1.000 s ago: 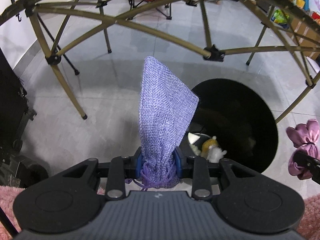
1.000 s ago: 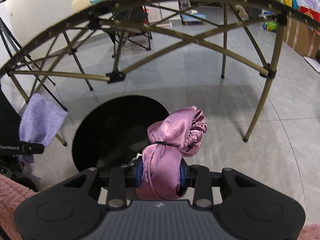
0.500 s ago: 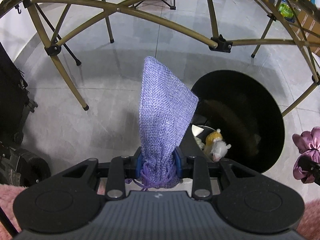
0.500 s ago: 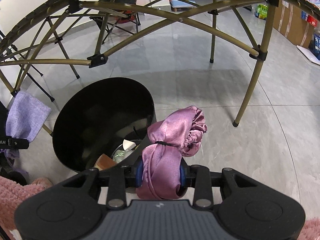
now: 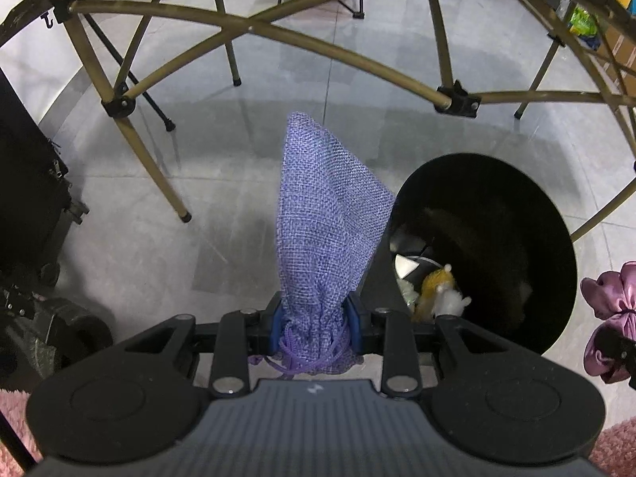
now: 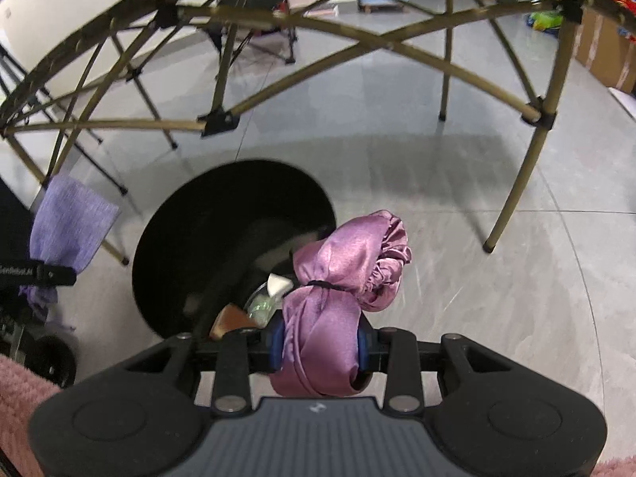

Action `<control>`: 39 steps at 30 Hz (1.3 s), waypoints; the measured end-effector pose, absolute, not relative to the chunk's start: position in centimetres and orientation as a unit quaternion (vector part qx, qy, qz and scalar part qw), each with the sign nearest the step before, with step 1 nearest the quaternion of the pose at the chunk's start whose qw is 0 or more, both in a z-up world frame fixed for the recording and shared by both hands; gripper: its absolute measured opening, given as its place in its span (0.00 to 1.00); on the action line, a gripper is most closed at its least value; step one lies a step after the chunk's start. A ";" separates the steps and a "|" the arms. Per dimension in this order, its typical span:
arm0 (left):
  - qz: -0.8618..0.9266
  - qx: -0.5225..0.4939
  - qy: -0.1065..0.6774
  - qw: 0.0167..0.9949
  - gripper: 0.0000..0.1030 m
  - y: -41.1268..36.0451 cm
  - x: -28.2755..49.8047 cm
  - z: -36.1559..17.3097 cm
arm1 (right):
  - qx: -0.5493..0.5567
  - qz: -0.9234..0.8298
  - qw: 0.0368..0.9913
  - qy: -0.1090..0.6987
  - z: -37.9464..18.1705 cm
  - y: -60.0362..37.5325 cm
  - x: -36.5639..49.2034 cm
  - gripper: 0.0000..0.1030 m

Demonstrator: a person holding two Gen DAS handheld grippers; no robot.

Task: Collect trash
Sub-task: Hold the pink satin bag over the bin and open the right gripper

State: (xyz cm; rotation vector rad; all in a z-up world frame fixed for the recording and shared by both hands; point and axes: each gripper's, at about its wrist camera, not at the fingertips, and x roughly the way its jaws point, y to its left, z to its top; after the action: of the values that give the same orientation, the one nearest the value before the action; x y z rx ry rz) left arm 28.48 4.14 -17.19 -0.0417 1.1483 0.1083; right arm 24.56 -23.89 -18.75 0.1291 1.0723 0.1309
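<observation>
My left gripper (image 5: 316,320) is shut on a purple burlap drawstring pouch (image 5: 326,214), held just left of a round black trash bin (image 5: 516,238). The bin also shows in the right wrist view (image 6: 190,246). My right gripper (image 6: 320,344) is shut on a pink satin bonnet (image 6: 342,274), held at the bin's right rim. The bin holds trash: a yellow and white plush (image 5: 439,288), a white scrap (image 6: 278,284), a clear cup (image 6: 260,304). Each gripper's load shows in the other's view: the bonnet (image 5: 610,322) and the pouch (image 6: 67,230).
A folding table's olive metal legs and cross braces (image 5: 167,190) (image 6: 512,206) arch over the grey tiled floor. Black equipment (image 5: 28,206) stands at the left. Pink fluffy fabric (image 6: 20,393) lies at the lower corners. Boxes (image 6: 604,51) stand far right.
Both grippers moved toward the bin, so more of its contents show; in the last half second the right wrist view shifted so the bin sits further from the gripper. Both stay shut on their loads.
</observation>
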 end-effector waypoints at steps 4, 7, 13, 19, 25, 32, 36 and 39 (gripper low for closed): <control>0.058 -0.025 0.552 0.832 0.30 4.3 28.6 -17.5 | 0.048 0.082 0.846 0.525 -19.0 -23.2 24.5 0.32; 0.059 -0.026 0.554 0.830 0.30 4.2 28.7 -17.4 | 0.049 0.088 0.843 0.528 -18.8 -23.0 24.5 0.32; 0.061 -0.026 0.554 0.830 0.30 4.0 28.8 -17.3 | 0.050 0.102 0.845 0.523 -18.2 -22.8 24.8 0.32; 0.066 -0.029 0.548 0.833 0.30 4.0 28.8 -16.8 | 0.047 0.121 0.842 0.524 -18.3 -22.2 25.5 0.32; 0.074 -0.047 0.548 0.832 0.30 4.8 27.8 -16.3 | 0.035 0.136 0.836 0.530 -18.2 -21.0 26.4 0.32; 0.065 -0.046 0.532 0.843 0.30 5.2 27.0 -15.4 | 0.026 0.150 0.843 0.516 -17.5 -18.7 26.8 0.32; 0.054 -0.047 0.521 0.851 0.30 4.9 27.0 -14.8 | 0.015 0.152 0.848 0.507 -17.1 -17.4 27.5 0.32; 0.049 -0.045 0.515 0.854 0.30 4.8 26.7 -14.7 | 0.017 0.150 0.848 0.509 -17.2 -16.7 28.5 0.32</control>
State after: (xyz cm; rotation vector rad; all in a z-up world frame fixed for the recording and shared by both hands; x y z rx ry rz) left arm 26.66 4.79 -14.73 -0.0939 1.0839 0.1029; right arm 28.51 -16.74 -17.15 0.0363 1.0730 0.3155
